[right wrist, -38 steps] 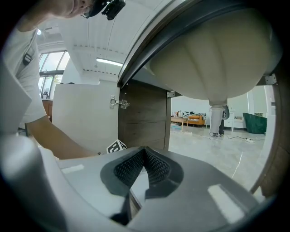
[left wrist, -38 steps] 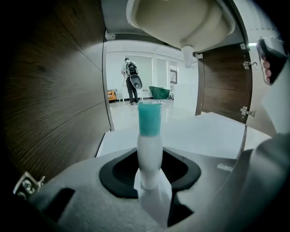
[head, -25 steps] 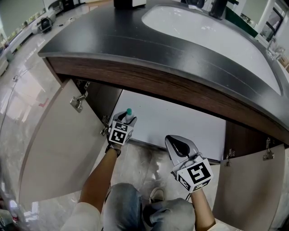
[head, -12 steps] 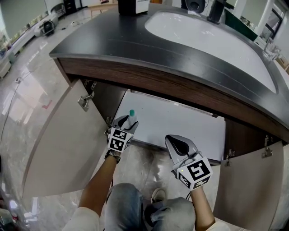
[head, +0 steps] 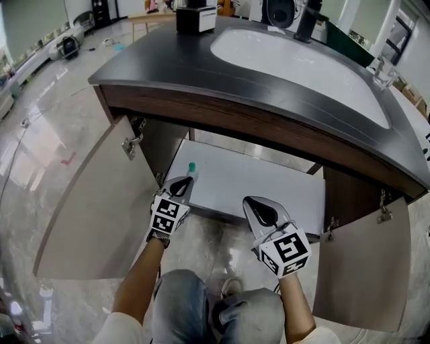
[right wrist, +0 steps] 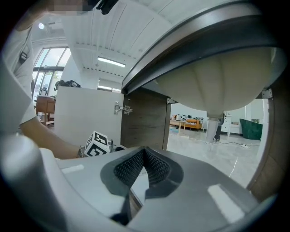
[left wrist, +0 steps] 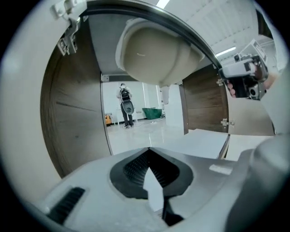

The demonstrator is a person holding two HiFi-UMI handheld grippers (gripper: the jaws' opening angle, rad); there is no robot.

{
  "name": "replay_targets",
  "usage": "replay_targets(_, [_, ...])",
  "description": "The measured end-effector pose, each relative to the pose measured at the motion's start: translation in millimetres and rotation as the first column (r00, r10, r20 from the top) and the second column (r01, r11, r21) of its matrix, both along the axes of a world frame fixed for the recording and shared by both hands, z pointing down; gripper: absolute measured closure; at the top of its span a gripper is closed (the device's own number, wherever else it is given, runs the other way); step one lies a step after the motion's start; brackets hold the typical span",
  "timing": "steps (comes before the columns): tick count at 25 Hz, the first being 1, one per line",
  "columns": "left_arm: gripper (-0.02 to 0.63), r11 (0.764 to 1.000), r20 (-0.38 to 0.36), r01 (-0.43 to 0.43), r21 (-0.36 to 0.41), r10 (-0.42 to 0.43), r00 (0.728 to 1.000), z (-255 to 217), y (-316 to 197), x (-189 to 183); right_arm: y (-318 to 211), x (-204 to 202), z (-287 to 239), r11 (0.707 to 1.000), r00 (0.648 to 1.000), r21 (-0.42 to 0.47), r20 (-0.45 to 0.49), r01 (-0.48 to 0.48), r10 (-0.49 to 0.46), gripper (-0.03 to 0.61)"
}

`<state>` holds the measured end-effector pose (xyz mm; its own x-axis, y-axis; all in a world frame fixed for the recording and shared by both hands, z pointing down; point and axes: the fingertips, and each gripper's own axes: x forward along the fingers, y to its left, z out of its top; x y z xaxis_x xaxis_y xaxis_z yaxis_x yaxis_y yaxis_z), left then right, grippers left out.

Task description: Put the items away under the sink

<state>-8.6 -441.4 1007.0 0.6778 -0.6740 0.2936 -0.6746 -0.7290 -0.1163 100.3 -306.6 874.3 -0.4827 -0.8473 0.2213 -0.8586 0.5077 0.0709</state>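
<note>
While left gripper and right gripper sit closed, small bottle on white shelf; teal cap

On the dark counter we note a black box with a white face at the far edge, a black tap beside a round dark device, and a clear glass item toward the right edge. Beyond the counter, a person stands near a green bin.

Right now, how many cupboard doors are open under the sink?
2. The left door stands open at the left, the right door at the right. None seems hidden.
</note>
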Motion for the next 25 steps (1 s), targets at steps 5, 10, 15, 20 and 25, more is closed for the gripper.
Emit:
replay_targets(5, [0.614,0.996,-0.034,-0.082,0.037,0.083,0.996,-38.2,23.6,11.0,7.6,1.3,-16.1,1.0,1.0,0.019,-0.015,-0.014,0.014,0.571])
replay_targets(10, [0.614,0.991,-0.067,-0.117,0.063,0.121,0.99,-69.7,48.5,12.9,17.0,-3.6,-27.5,0.999,1.0,0.029,-0.021,-0.018,0.018,0.571])
replay_targets(15, [0.611,0.981,-0.081,-0.122,0.152,0.135,0.988,-114.2,73.3,4.2,23.4,-5.8,-41.8,0.999,1.0,0.039,-0.005,-0.014,0.014,0.571])
replay_targets(20, [0.609,0.969,-0.092,-0.126,0.214,0.148,0.985,-154.3,92.2,-3.6,26.5,-4.5,-61.6,0.998,1.0,0.064,0.006,-0.012,0.011,0.571])
replay_targets(25, [0.609,0.955,-0.096,-0.108,0.275,0.139,0.986,-187.2,106.2,-8.5,29.0,-13.7,-75.5,0.996,1.0,0.085,-0.01,0.017,-0.016,0.571])
